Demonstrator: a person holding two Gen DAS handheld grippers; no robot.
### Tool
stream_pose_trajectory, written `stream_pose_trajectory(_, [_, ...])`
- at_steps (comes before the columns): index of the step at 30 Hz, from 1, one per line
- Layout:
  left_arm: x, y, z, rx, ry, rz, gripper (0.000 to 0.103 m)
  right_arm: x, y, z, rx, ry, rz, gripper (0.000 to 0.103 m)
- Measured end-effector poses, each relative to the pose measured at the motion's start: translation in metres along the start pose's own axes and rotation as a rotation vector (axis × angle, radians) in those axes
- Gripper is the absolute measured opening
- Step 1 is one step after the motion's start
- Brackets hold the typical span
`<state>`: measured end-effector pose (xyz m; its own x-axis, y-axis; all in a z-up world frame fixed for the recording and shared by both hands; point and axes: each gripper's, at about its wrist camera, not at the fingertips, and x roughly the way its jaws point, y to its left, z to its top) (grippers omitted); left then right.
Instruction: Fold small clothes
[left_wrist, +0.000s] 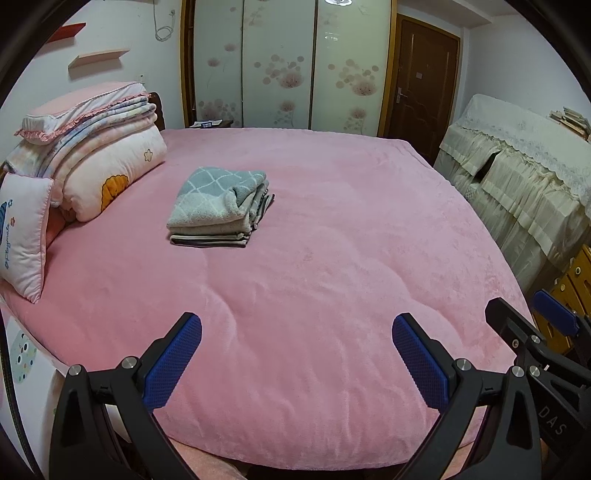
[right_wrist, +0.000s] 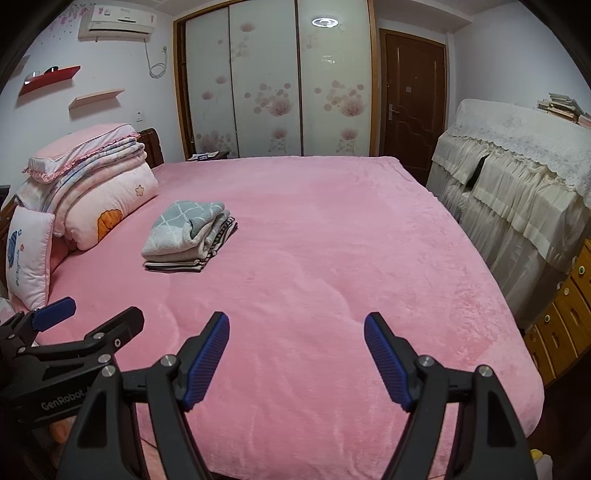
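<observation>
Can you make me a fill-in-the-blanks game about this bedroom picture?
1. The folded clothes sit in a neat ____ on the bed.
2. The bed cover is the colour ____.
3. The top piece of the stack is grey with a white ____ pattern.
4. The right gripper has its blue fingers standing ____, with nothing between them.

Missing words: stack; pink; diamond; open
</observation>
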<state>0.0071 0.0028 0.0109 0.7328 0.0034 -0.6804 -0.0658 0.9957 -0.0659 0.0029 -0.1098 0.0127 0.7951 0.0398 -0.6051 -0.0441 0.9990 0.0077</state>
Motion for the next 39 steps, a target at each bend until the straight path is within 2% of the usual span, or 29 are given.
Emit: stream_pose_trajectory(39, [-0.003,-0.011,-0.009,0.032,0.041,0.01,0.102,-0.005,-0.01,-0.014,0.008,0.02,-0.013,0.076])
